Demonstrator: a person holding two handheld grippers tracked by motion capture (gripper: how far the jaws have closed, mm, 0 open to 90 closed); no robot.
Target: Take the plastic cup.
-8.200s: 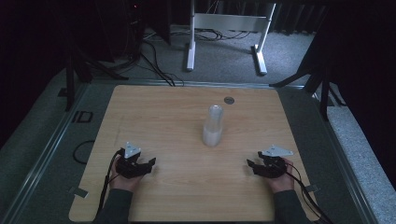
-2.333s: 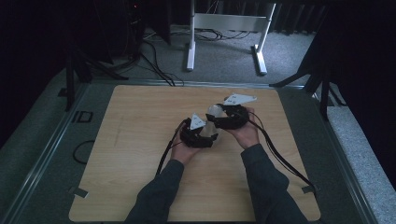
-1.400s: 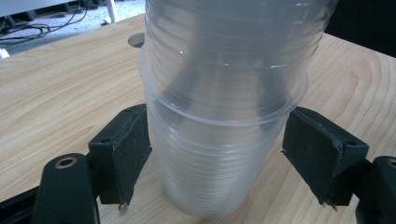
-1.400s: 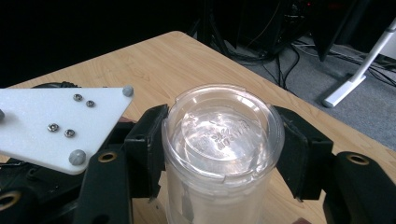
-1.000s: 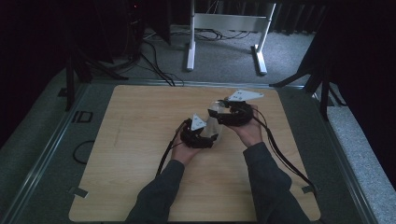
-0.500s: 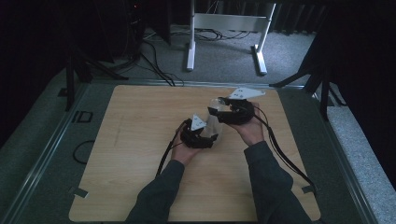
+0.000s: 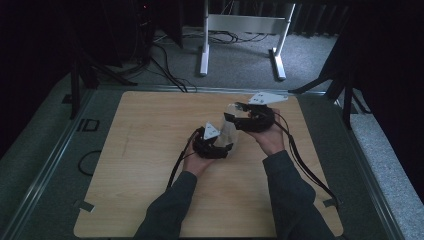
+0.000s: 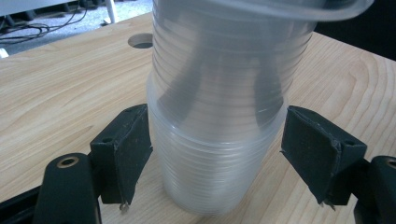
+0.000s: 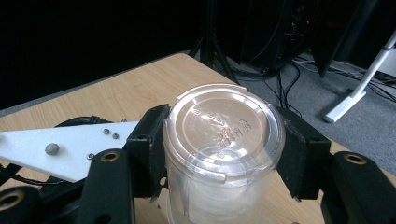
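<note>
So both grippers are working the same stack of clear plastic cups (image 7: 229, 131), which sits just right of centre in the high view, on the wooden table (image 7: 140, 165). Left gripper (image 7: 216, 146) is down low on the stack: in the left gripper view the cups (image 8: 219, 116) fill the middle of the frame between its two black pads (image 8: 128, 149), the left pad looks right up against the lower cup's wall while the right one seems a hair off it, so I can't really tell if it's squeezing or just bracketing it. Right gripper (image 7: 239, 116) comes in higher up, at the top of the stack. In the right gripper view the top cup (image 9: 222, 140) shows its closed flat end facing up, dead centre, and the two pads (image 9: 149, 149) hug it on both sides, clamped on it. You can also see the white three-cornered plate of the other gripper at the lower left of that view. Back in the left gripper view, a round hole in the table (image 8: 142, 41) sits at the upper left, behind the stack. Person's sleeves (image 7: 285, 200) come up from the bottom of the high view.
</note>
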